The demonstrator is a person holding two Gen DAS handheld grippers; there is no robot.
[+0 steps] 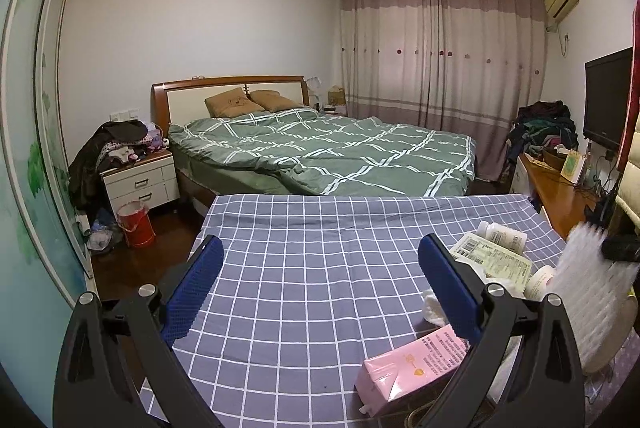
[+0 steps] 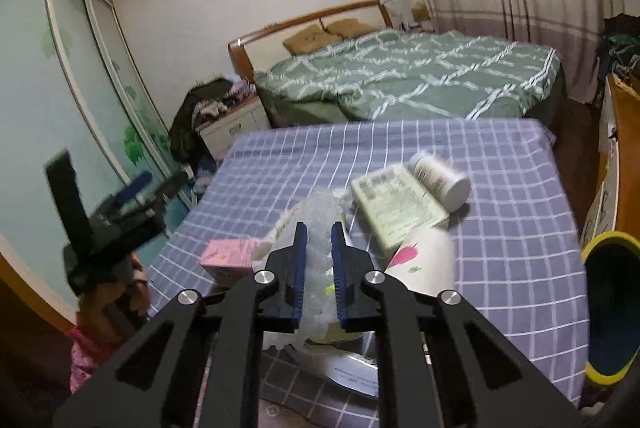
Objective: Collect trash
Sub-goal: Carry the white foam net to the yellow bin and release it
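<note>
My right gripper (image 2: 319,232) is shut on a white ribbed foam sheet (image 2: 320,216) and holds it above the checked cloth; the sheet also shows, blurred, in the left wrist view (image 1: 592,292). On the blue checked table (image 2: 500,228) lie a pink carton (image 2: 228,256), a green-white leaflet box (image 2: 400,211), a white pill bottle (image 2: 440,179) and a white cup with pink print (image 2: 424,264). My left gripper (image 1: 320,260) is open and empty over the cloth, left of the pink carton (image 1: 408,368) and the leaflet box (image 1: 496,260).
A dark bin with a yellow rim (image 2: 612,308) stands right of the table. A bed with a green quilt (image 1: 340,151) lies behind. A red bucket (image 1: 136,224) and a nightstand (image 1: 140,179) stand at the left. A wooden desk (image 1: 560,187) runs along the right.
</note>
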